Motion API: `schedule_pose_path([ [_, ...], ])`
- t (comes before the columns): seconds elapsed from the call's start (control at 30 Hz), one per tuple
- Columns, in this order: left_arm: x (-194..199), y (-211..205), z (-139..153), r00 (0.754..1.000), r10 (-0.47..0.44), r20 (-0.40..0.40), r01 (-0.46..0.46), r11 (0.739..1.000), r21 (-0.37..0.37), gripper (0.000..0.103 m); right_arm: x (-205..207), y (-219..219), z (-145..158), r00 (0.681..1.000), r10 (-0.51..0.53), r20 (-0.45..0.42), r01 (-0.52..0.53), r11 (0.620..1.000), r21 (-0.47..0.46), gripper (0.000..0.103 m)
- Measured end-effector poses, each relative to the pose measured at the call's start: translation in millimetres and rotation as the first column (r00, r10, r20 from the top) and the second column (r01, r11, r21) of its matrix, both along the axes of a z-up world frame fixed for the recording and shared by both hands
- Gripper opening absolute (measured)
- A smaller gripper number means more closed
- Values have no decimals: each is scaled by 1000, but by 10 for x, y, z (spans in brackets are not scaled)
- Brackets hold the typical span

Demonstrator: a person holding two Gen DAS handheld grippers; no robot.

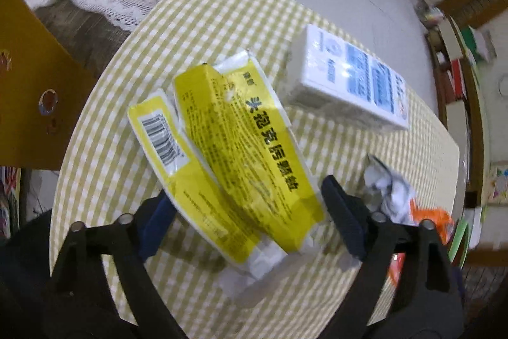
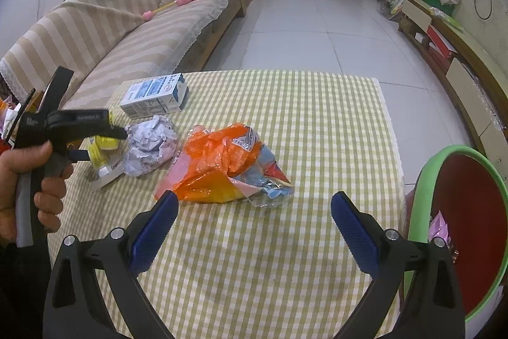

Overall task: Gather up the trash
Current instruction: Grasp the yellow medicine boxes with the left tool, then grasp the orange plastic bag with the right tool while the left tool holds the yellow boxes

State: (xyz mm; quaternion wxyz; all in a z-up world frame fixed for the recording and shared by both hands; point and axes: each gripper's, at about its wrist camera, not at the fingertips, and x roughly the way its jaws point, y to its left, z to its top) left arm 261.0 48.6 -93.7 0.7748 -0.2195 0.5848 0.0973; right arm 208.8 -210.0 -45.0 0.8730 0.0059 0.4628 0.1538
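Checked tablecloth (image 2: 285,123): orange plastic wrapper (image 2: 222,164), crumpled paper (image 2: 149,145), milk carton (image 2: 155,96), yellow packet (image 2: 103,146); right gripper (image 2: 254,212) open above; green-rimmed bin (image 2: 425,180) beside.

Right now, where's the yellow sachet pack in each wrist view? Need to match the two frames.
Left wrist: the yellow sachet pack fills the centre, lying between the left gripper fingers.
Right wrist: the same pack sits at the left edge, mostly hidden behind the left gripper coming down over it.
Shared landmark: the crumpled white paper, just right of the pack in both views.
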Motion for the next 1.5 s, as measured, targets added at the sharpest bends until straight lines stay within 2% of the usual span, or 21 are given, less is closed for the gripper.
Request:
schedule_pose_path([
  [0.2,-254,-123,96,990,-135,47,135,991,8,71,25,46,10,1000,11,2,-11,1000,-4,94],
  [0.4,-585,-280,109,954,-294,53,293,955,39,58,104,95,21,1000,-11,0,11,1000,-7,94],
  [0.5,-715,-269,71,941,-333,53,331,943,36,52,163,112,21,1000,-25,-5,25,1000,-3,94],
  [0.6,-853,-252,76,934,-352,66,349,936,45,49,220,122,15,999,-41,-15,41,999,10,94],
  [0.83,-1069,-4,152,931,-354,90,345,933,106,49,368,174,-81,995,-77,-66,80,996,47,94],
  [1.07,-1197,120,190,932,-338,129,329,940,87,49,494,306,-203,989,-91,-113,98,994,56,93],
  [1.13,-1205,121,199,932,-337,136,328,941,84,49,531,338,-257,987,-95,-127,101,994,37,90],
  [1.2,-1113,24,215,931,-336,141,327,941,82,49,558,358,-327,984,-99,-151,103,995,20,77],
  [1.33,-1094,24,219,934,-327,147,319,945,76,49,533,387,-374,985,-90,-149,89,996,-15,60],
  [1.5,-1112,24,257,932,-324,162,315,946,79,49,473,375,-348,986,-79,-148,77,997,-15,51],
])
